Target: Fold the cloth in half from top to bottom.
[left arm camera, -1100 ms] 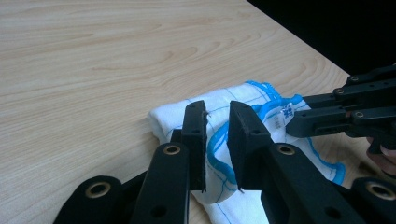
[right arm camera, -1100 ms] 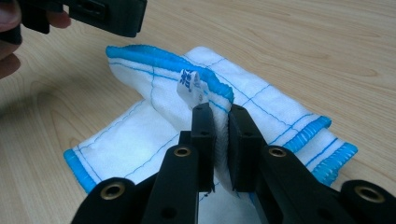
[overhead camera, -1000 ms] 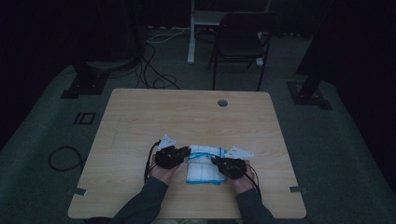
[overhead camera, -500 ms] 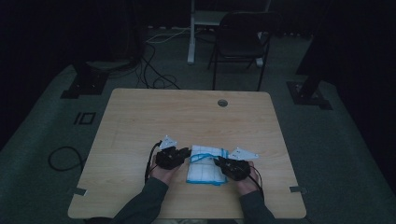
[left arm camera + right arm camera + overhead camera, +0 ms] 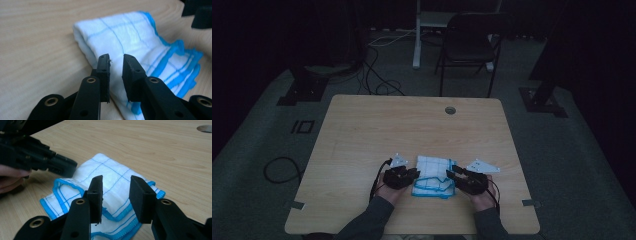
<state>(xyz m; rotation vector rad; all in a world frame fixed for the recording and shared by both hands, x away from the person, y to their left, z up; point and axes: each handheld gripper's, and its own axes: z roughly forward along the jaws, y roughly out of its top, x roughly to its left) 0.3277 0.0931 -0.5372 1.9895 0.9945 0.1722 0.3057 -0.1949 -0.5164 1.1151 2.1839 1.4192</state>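
Note:
A folded white cloth (image 5: 432, 176) with blue grid lines and a blue hem lies on the wooden table (image 5: 412, 130) near its front edge. My left gripper (image 5: 413, 173) is at the cloth's left side. In the left gripper view its jaws (image 5: 116, 58) stand a little apart, low over the cloth's (image 5: 130, 40) folded edge, with nothing pinched. My right gripper (image 5: 451, 175) is at the cloth's right side. Its jaws (image 5: 117, 180) have just been opening and stand apart above the cloth's (image 5: 110, 177) hemmed layers without pressing on them. The left gripper (image 5: 50, 162) reaches in from the far side.
A round cable hole (image 5: 450, 110) sits near the table's far edge. Beyond the table a dark folding chair (image 5: 472, 45) stands on the floor, with stand bases (image 5: 302, 90) and loose cables (image 5: 282, 170) at the sides. The room is dim.
The right hand has drawn slightly to the right, off the cloth. The left hand has dipped a little toward the table. The cloth lies as before.

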